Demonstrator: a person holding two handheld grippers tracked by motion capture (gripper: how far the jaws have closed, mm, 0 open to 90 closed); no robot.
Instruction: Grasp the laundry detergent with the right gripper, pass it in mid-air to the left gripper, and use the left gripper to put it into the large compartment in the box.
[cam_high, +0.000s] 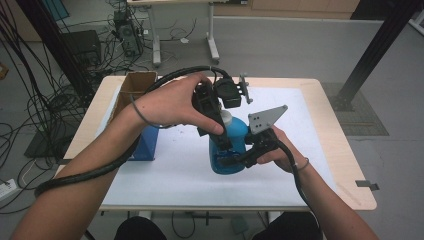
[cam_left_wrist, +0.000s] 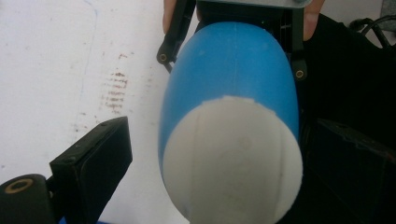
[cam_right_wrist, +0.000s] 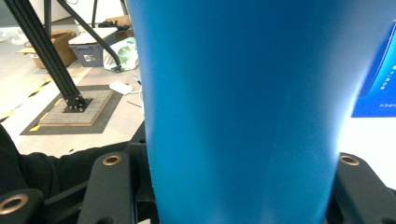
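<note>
Steadying blue bottle (cam_high: 232, 145) at frame centre, right gripper (cam_high: 239, 159) clamped on body | left gripper (cam_high: 223, 131) jaws spread around white cap (cam_left_wrist: 232, 161), not gripping | next: close, twist.

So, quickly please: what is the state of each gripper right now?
Left gripper: open, fingers around the white cap, not pressing it.
Right gripper: closed on the blue bottle.

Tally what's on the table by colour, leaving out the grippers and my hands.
Blue: 2, the bottle with its white cap, and the blue box
Brown: 1, the cardboard box
White: 1, the mat
Total: 4
</note>
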